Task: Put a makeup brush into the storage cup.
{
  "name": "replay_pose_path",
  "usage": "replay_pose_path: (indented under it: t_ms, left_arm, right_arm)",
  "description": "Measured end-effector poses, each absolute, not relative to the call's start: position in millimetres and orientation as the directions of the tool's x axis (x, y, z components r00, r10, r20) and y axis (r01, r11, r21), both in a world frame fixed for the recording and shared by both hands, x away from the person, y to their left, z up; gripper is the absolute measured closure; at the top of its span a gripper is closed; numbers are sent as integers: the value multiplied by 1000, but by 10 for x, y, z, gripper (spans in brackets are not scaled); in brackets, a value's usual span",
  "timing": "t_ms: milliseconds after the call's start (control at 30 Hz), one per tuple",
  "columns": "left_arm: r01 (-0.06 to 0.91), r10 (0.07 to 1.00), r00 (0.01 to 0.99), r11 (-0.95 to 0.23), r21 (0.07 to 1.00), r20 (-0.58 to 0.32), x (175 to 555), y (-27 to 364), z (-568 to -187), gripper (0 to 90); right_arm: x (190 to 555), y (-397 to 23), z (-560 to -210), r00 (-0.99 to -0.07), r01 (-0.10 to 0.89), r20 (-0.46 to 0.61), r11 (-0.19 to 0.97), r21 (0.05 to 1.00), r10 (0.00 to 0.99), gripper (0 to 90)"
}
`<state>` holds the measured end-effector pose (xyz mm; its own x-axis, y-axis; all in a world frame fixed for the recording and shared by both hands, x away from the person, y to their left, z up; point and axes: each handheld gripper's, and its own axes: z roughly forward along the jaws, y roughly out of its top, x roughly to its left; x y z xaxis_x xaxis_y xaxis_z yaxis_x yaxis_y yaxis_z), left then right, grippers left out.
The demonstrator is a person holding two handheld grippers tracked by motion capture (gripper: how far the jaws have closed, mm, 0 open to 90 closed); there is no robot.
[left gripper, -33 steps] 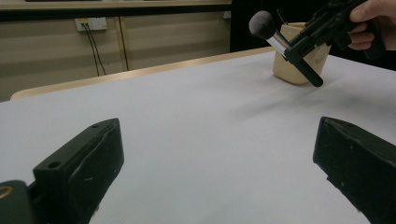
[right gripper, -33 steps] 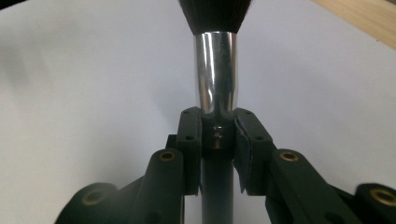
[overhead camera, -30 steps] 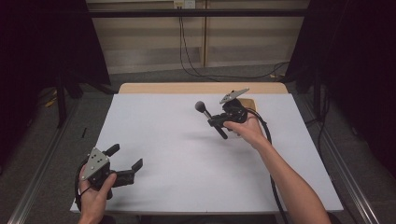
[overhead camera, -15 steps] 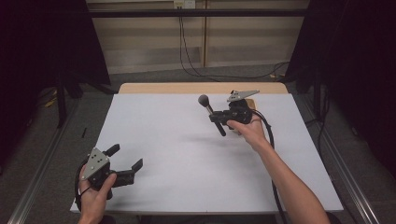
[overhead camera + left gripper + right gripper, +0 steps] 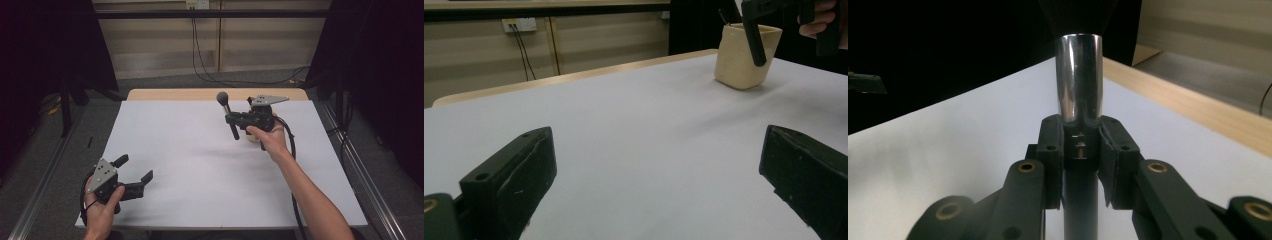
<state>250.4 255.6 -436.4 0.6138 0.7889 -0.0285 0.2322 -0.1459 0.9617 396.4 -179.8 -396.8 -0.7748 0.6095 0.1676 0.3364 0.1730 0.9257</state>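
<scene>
While left gripper [image 5: 134, 173] gapes empty, right gripper [image 5: 233, 119] clamps brush [image 5: 227, 113].

White-topped table [image 5: 200, 175] with wood far edge, grey floor [image 5: 165, 82], beige panelled wall [image 5: 160, 45] behind, wall socket [image 5: 196, 4] with black cables [image 5: 200, 55] hanging, dark curtains [image 5: 45, 55] both sides.

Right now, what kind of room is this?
Probably a lab or recording studio: a white table edged with dark curtains, cables trailing down the wall, and hand-held grippers, the right gripper holding a brush.
</scene>
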Motion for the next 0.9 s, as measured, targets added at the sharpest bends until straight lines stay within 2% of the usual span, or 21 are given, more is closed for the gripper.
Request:
replay_pose_path:
  t_ms: [900]
  left_arm:
    - [230,790,613,-147,962,-26,2506,2553,-4363,19]
  right_arm:
    - [3901,-2116,-3688,-737,284,175,64,957,653,736]
